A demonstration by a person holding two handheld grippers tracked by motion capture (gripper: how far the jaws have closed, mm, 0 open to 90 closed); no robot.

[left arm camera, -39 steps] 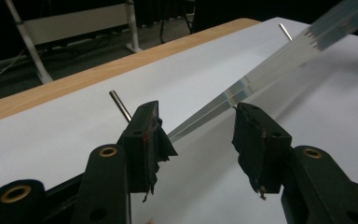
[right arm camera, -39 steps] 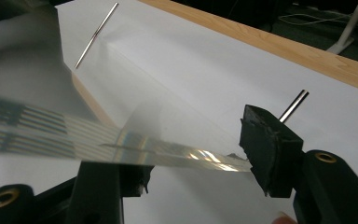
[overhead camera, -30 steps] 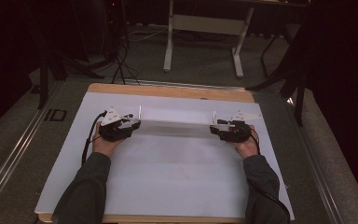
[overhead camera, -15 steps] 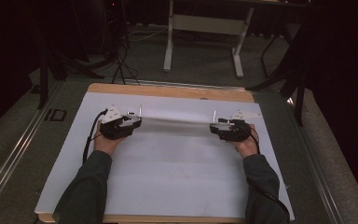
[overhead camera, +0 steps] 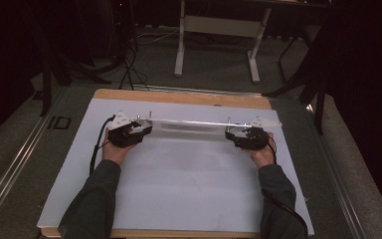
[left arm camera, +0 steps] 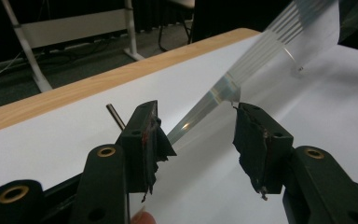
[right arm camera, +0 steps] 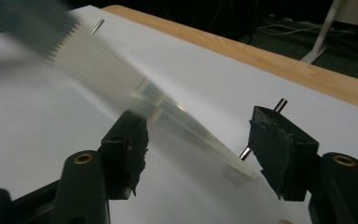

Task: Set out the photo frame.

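A long clear plastic sheet (overhead camera: 194, 124) stands on edge across the white mat (overhead camera: 179, 184), running left to right between thin metal pins (overhead camera: 150, 115). My left gripper (overhead camera: 145, 130) is at its left end. In the left gripper view the sheet's end (left arm camera: 223, 88) reaches between the jaws of the left gripper (left arm camera: 193, 126), which are wide apart and not pressing it. My right gripper (overhead camera: 230, 135) is at the right part of the sheet. Its jaws have just been opening. The right gripper (right arm camera: 198, 135) stands open with the sheet (right arm camera: 168, 109) slanting loose between the jaws.
The mat covers a wooden table (overhead camera: 179, 97) whose far edge shows bare wood. Small pins (right arm camera: 279, 105) stick up from the mat near the right jaw, and another pin (left arm camera: 116, 116) stands beside the left jaw. Beyond the table are a dark floor, cables and a white frame (overhead camera: 219, 25).
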